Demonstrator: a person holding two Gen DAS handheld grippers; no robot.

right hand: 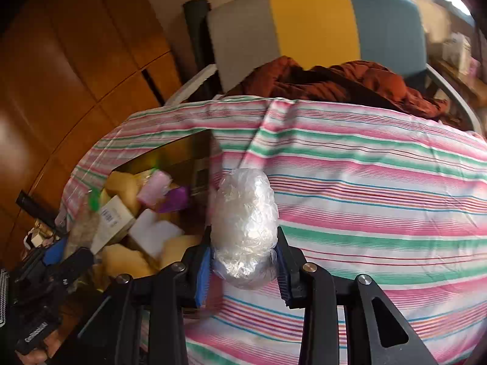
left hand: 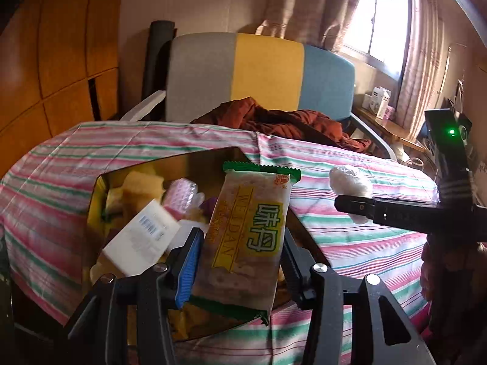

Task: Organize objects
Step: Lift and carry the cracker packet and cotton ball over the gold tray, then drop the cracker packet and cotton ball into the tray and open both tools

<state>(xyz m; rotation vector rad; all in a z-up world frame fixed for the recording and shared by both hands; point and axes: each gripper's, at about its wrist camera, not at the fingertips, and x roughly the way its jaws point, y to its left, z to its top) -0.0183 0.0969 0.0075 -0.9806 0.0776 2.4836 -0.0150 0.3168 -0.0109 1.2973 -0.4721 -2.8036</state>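
The box point(left hand: 100, 188) below the left gripper point(left hand: 240, 255) is already filled; it pinches a cracker packet point(left hand: 249, 231), the right gripper point(right hand: 243, 261) a plastic-wrapped ball point(right hand: 245, 222), both unplaced.

right gripper point(right hand: 243, 269) clamps plastic-wrapped bundle point(right hand: 245, 225) (contents unclear) | over striped cloth point(right hand: 380, 188); box point(right hand: 182, 152) left

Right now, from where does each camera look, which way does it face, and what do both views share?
Left wrist: on the left gripper, looking down at its cracker packet over the box; the right gripper shows at right.
Right wrist: on the right gripper, looking down at its plastic-wrapped bundle over the striped cloth; the left gripper shows lower left.
Shared: box, cloth, colour-block chair, red-brown garment.
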